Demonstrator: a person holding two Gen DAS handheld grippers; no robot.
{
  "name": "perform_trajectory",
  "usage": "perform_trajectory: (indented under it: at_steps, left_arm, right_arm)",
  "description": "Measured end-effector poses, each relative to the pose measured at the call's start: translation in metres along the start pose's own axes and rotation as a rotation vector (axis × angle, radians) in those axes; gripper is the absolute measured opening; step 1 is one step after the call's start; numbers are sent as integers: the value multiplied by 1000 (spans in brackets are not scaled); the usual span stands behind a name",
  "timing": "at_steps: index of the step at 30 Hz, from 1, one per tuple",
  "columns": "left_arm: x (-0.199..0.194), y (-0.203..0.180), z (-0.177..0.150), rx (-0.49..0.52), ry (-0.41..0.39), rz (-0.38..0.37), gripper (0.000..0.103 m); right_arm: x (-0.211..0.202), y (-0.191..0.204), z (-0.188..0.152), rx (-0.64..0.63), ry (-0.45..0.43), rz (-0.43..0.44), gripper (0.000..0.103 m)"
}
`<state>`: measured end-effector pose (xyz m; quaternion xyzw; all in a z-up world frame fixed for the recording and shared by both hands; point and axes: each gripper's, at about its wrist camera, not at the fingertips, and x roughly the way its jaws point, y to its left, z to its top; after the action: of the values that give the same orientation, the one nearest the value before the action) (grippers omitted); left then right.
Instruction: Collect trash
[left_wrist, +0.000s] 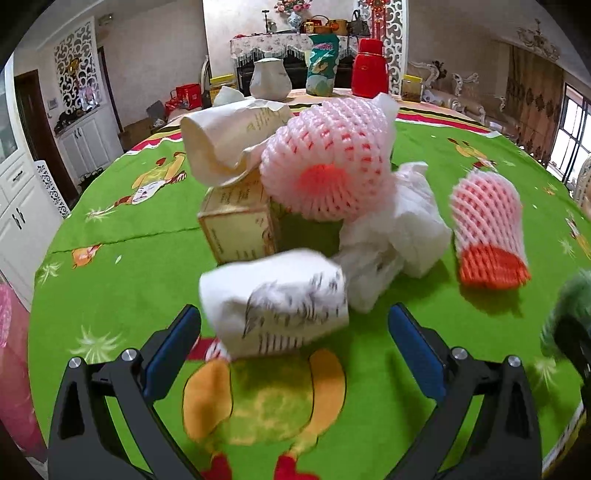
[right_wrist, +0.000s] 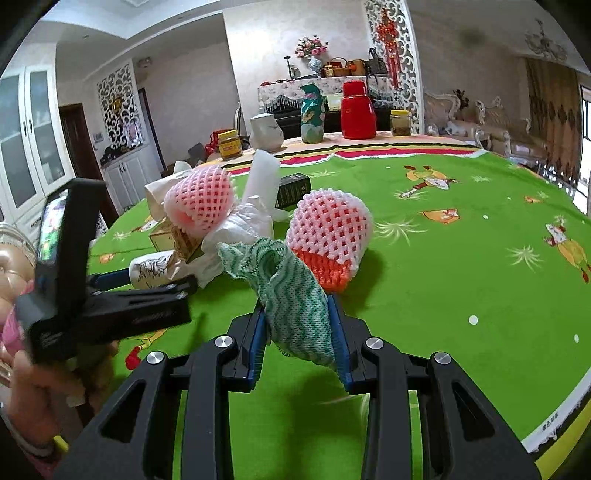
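Right claw (right_wrist: 297, 328) is clamped on a crumpled green-and-white wavy-pattern cloth (right_wrist: 291, 291), blue pads pressing it from both sides; the cloth sticks up and fwd out of the grip, above the worktop w/ bright green cartoon-print cover (right_wrist: 461, 258).

Left claw (left_wrist: 293, 349) stands wide apart, nothing between its 2 blue pads (left_wrist: 173, 354). Just ahead of it lies a crumpled white paper cup w/ black sketch print (left_wrist: 275, 299), blurred; can't tell if the pads touch it, but they look clear of it. In the right wrist view the same claw shows from the side at left, held by a person's hand (right_wrist: 44, 376).

Trash pile sits mid-worktop:
- tan printed cardboard box (left_wrist: 236, 225), behind the cup
- creased cream paper bag (left_wrist: 229, 140), resting on top of the box, left side
- pink foam fruit net w/ orange end (left_wrist: 325, 162), on the pile, leaning over the box
- crumpled white plastic wrap (left_wrist: 402, 229), right of the box, touching the cup's far end
- 2nd pink foam net w/ orange end (left_wrist: 487, 225), lying alone, near the pile's right, just behind the gripped cloth in the right wrist view
- small dark box (right_wrist: 291, 190) behind the pile

At the far edge of the worktop: white ceramic jug (left_wrist: 267, 79), teal snack bag (left_wrist: 321, 64), red thermos (left_wrist: 369, 68), yellow-lidded jar (right_wrist: 229, 144).
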<state>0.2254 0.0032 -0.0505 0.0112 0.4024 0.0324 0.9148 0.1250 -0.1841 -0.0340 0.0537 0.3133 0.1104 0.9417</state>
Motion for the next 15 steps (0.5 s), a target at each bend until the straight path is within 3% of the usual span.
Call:
perform_trajectory:
  at_steps: [2,3,7,15]
  left_arm:
    - [7,1,3,-10,14,-5,87]
    - [10,3,3,-17,35,-15,60]
    - [-2,10,-6,-25,8,-76,60]
    - [-48,18,-36,-21,-99,-73,60]
  right_arm:
    - [0,-2,0,10,-2,3,32]
    - [-1,-3,0,12,-5,7,32]
    - [0,0,0,4,-1,12,32]
    - [-3,5,0,-20,-12,10,32]
